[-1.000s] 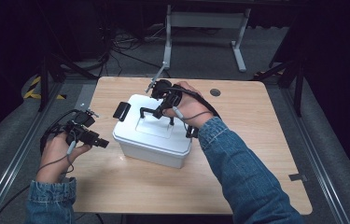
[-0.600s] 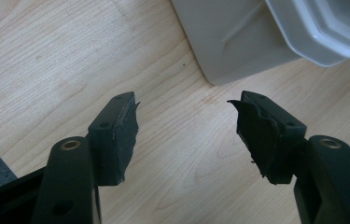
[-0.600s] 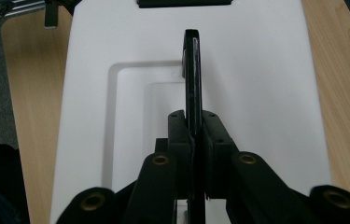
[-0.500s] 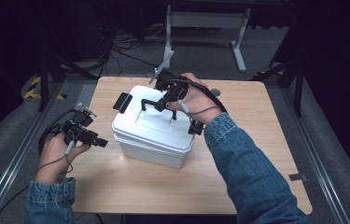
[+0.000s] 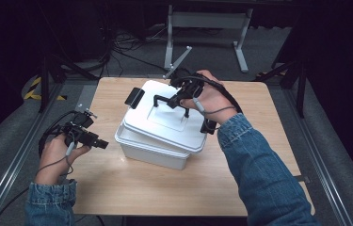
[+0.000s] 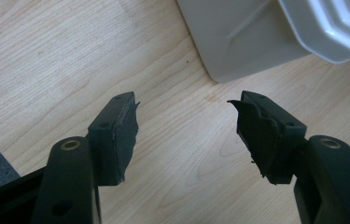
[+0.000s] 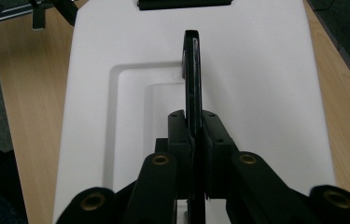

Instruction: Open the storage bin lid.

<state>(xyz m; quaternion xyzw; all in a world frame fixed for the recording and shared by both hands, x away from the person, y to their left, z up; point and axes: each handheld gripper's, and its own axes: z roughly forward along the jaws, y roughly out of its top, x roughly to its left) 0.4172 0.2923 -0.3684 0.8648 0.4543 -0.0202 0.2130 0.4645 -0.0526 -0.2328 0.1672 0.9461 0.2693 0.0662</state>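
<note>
High view: I see the white box [image 5: 157, 149] near the middle of the bench [image 5: 268, 155], slightly toward the far edge. Its lid [image 5: 174, 123] is tilted and no longer seated square on the rim, with the side toward the bench's left edge riding higher. The right gripper [image 5: 183, 96] sits over the lid with its jaws clamped on the black handle [image 5: 167, 100]. The handle's long axis runs roughly left to right across the lid top. The left gripper [image 5: 100, 142] rests low near the left edge of the bench, just beside the box wall and apart from it.

Left gripper view: my jaws stand spread with nothing between them. Bare bench shows in the gap. The box corner [image 6: 252, 42] lies ahead and slightly to the right, with the lid's rim [image 6: 336, 28] overhanging it.

Right gripper view: my jaws are closed on the handle [image 7: 192, 70], which runs straight ahead along the jaw line, so the grip takes the bar across its thin section. The lid surface [image 7: 252, 93] lies below.

I judge the right hand is the working one: the lift goes up along the handle, while the left is nearest the box wall to steady it.
</note>
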